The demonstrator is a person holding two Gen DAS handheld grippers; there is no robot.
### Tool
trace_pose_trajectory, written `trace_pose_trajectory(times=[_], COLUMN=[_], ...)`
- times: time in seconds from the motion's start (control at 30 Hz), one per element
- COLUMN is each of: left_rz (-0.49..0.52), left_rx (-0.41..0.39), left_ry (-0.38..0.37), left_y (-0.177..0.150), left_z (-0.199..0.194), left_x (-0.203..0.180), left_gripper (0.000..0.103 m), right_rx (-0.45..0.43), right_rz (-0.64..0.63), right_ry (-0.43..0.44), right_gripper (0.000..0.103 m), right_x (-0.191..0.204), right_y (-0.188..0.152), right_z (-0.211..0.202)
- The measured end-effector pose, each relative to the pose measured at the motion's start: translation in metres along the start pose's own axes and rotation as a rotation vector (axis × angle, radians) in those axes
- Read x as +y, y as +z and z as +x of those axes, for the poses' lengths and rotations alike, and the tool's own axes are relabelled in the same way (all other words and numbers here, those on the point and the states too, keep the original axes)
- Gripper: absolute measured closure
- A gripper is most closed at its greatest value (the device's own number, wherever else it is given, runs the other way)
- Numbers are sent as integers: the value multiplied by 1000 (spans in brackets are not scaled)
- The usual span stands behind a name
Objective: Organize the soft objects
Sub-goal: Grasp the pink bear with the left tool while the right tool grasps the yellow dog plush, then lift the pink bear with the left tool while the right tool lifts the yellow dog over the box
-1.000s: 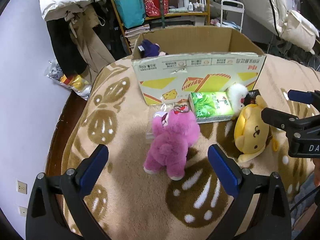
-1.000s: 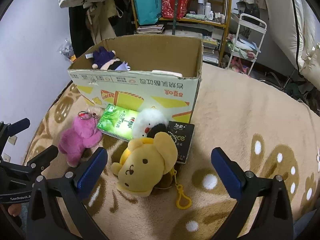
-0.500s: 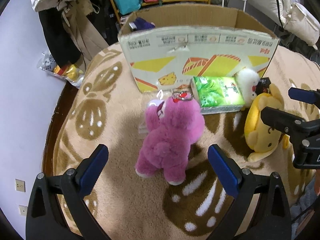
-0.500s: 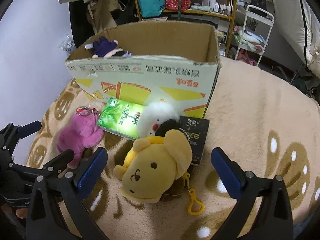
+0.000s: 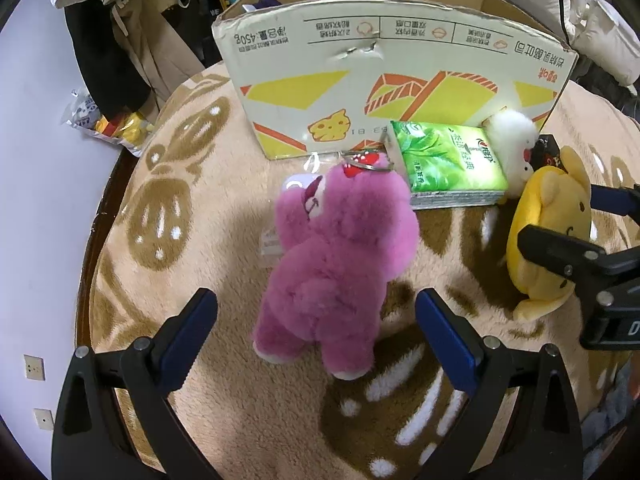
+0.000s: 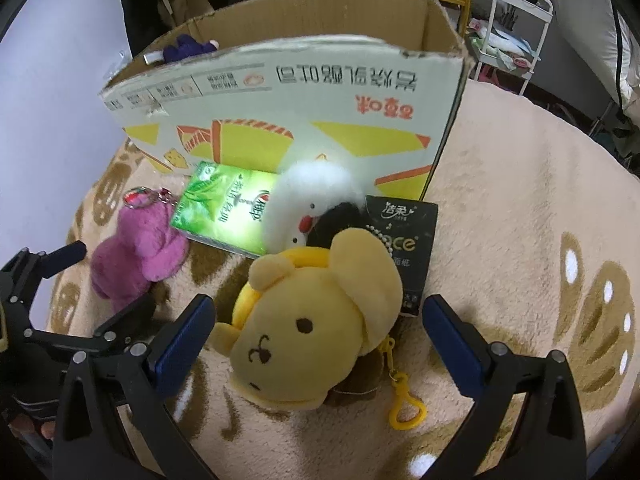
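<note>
Pink plush bear (image 5: 336, 264) sits between our left hand-held gripper's (image 5: 316, 328) spread fingers; our right hand-held gripper (image 6: 320, 332), also released, flanks the yellow plush dog (image 6: 312, 328).

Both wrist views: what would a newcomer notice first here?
Probably the pink plush bear, lying on the patterned blanket between the open left gripper's fingers. Next, the yellow plush dog between the open right gripper's fingers. Behind both stands the big open cardboard box, with a green tissue pack at its foot.
</note>
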State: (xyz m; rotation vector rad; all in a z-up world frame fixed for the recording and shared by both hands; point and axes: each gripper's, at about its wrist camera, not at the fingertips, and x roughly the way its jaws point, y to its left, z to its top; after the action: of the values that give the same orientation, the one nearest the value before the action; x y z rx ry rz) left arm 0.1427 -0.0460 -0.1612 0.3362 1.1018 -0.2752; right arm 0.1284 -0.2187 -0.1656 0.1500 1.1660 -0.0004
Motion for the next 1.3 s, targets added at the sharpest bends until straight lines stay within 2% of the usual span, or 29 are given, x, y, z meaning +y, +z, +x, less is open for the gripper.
trace_pose_trajectory(times=[0.07, 0.1, 0.17, 0.23, 0.3, 0.37, 0.43, 0.8, 1.13, 1.3], left_rz=[-2, -5, -16, -29, -43, -56, -62, -78, -93, -106], left_rx=[0, 1, 4, 10, 12, 11, 10, 3, -75, -154], left_ry=[-12, -21, -42, -34, -41, -47, -51, -59, -43, -25], left_y=[0, 0, -1, -2, -3, -4, -4, -10, -20, -21], left_z=[1, 1, 4, 8, 10, 10, 9, -6, -44, -74], left_x=[0, 0, 2, 3, 5, 7, 7, 7, 8, 11], left_gripper=[24, 27, 42, 46, 47, 48, 49, 52, 53, 53], right_rx=[10, 13, 19, 51, 93, 118, 117, 100, -91, -222], right_rz=[-6, -8, -1, 17, 44, 75, 83, 77, 24, 57], right_ry=[-4, -5, -15, -11, 9, 35, 53, 89, 104, 97], right_gripper=[0, 0, 0, 0, 0, 8, 15, 28, 29, 29], right_x=[2, 2, 2, 2, 0, -3, -3, -7, 4, -4], right_y=[0, 0, -1, 0, -1, -4, -4, -10, -10, -10], right_z=[4, 5, 6, 10, 14, 18, 18, 5, -38, -71])
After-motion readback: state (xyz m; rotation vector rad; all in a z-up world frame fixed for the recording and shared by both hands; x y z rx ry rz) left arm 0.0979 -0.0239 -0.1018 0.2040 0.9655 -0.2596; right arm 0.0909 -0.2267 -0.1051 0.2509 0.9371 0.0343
